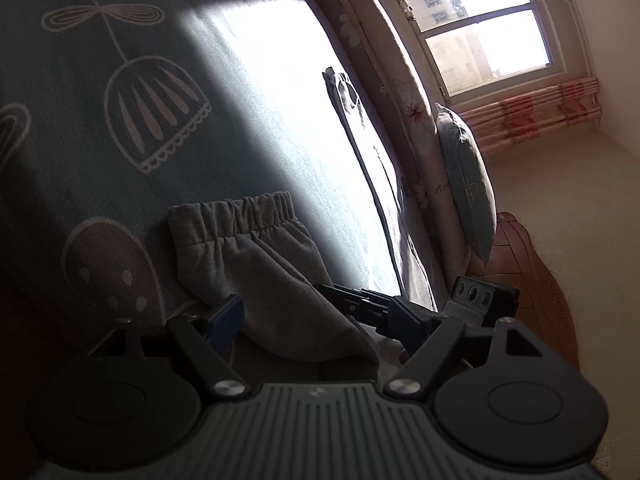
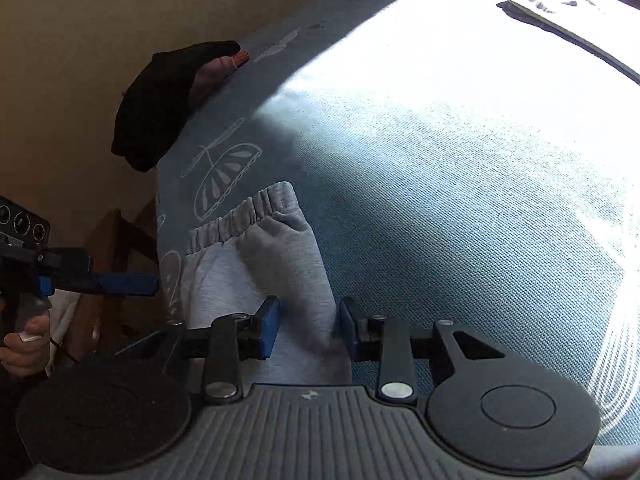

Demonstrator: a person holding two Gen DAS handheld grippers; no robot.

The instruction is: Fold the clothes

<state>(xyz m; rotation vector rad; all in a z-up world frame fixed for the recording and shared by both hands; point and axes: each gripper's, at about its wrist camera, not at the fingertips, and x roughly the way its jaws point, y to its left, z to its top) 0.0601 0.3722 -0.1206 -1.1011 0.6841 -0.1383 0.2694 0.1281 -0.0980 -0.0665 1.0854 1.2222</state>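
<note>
Hard sunlight from the window [image 1: 480, 28] blows out the far side of my bed [image 2: 460, 128]; near edge sits in deep shadow, fisheye bending every corner.

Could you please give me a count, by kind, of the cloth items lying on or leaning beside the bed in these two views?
Grey garment with elastic waistband: 1
Black cloth at the bed's edge: 1
Flat patterned cloth near the far edge: 1
Pillow leaning by the headboard: 1
Total: 4
</note>
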